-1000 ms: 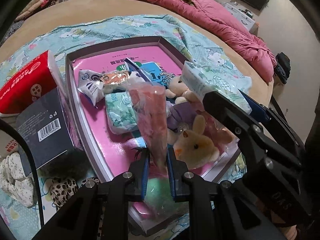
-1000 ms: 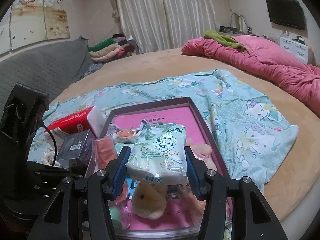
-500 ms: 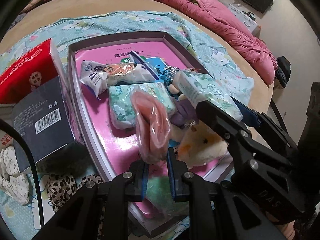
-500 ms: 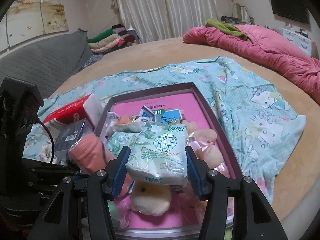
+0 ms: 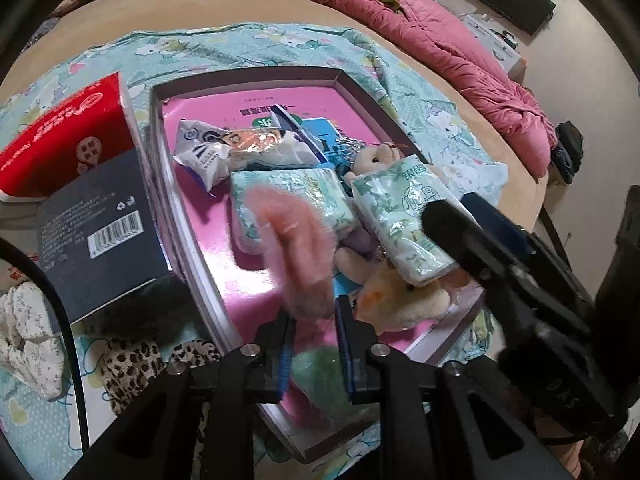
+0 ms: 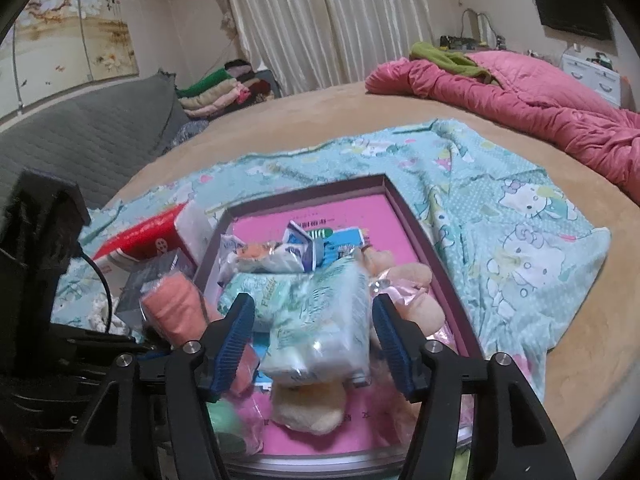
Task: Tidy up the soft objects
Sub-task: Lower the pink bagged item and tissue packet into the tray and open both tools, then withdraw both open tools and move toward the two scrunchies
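Bed w/ teal cartoon sheet (image 6: 500,216) carries a shallow box tray (image 5: 360,92) w/ pink floor. Off the tray's left edge: red tissue box (image 5: 60,136), dark barcode carton (image 5: 100,240) touching the tray wall, white floral cloth (image 5: 24,340) and leopard-print fabric (image 5: 132,360) nearer the sheet's front-left corner.

Left hand-held gripper (image 5: 310,344) sits over the tray's front edge; jaws have just been opening. Pink rolled cloth (image 5: 296,252), blurred, stands between the pads, bottom end still in the gap, but pads look slack on it, so released. Green soft item (image 5: 320,380) lies under the jaws at the tray's front edge.

Mid tray: white snack pouches (image 5: 236,148), then a green-print tissue pack (image 5: 288,196) lying flat.

Right hand-held gripper (image 6: 314,344) jaws have also just been opening; second tissue pack (image 6: 324,328) is between the pads w/ gaps both sides, tilted, resting on plush toys (image 6: 312,408). Released.

Pink quilt (image 6: 520,92) lies along the bed's far right edge.
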Demonstrator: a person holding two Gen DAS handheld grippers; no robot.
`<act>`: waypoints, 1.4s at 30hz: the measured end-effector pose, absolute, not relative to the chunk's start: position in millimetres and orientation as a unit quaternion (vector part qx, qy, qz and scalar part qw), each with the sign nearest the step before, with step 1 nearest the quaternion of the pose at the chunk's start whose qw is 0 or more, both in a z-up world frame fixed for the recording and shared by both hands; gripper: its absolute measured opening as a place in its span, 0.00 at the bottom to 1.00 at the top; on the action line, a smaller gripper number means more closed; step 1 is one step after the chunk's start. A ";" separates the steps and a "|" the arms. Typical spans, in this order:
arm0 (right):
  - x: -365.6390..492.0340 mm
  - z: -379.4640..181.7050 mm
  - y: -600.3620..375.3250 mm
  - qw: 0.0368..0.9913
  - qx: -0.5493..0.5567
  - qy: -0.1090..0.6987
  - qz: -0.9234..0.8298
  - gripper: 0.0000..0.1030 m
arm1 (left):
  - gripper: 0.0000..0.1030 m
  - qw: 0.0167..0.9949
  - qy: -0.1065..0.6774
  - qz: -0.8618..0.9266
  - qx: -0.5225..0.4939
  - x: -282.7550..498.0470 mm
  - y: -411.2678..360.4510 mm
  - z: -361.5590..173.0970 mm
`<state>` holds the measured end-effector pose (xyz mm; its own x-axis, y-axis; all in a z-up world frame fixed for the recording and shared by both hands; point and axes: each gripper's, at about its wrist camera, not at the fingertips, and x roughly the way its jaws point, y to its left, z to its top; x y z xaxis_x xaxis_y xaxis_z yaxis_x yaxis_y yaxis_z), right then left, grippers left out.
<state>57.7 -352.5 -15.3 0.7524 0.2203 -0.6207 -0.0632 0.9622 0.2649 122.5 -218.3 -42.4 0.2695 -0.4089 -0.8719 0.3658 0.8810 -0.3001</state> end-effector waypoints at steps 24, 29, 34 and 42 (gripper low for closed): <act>48.8 -9.0 -363.6 0.935 0.119 0.331 0.051 0.73 | 0.55 0.815 0.534 -0.223 -0.011 116.1 -209.6 -22.4; 45.6 -6.6 -365.7 0.937 0.117 0.325 0.043 0.74 | 0.57 0.824 0.524 -0.215 0.002 112.4 -208.4 -15.2; 39.5 2.5 -361.0 0.944 0.104 0.310 0.044 0.75 | 0.63 0.838 0.505 -0.207 0.023 101.9 -206.1 0.1; 26.8 31.6 -352.0 0.954 0.097 0.282 0.033 0.75 | 0.69 0.855 0.480 -0.194 0.029 90.3 -186.3 26.4</act>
<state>26.8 -352.0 31.6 0.8391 0.1179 -0.5310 -0.0091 0.9792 0.2029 90.3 -186.3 26.4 0.4640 -0.3050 -0.8317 0.3602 0.9227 -0.1374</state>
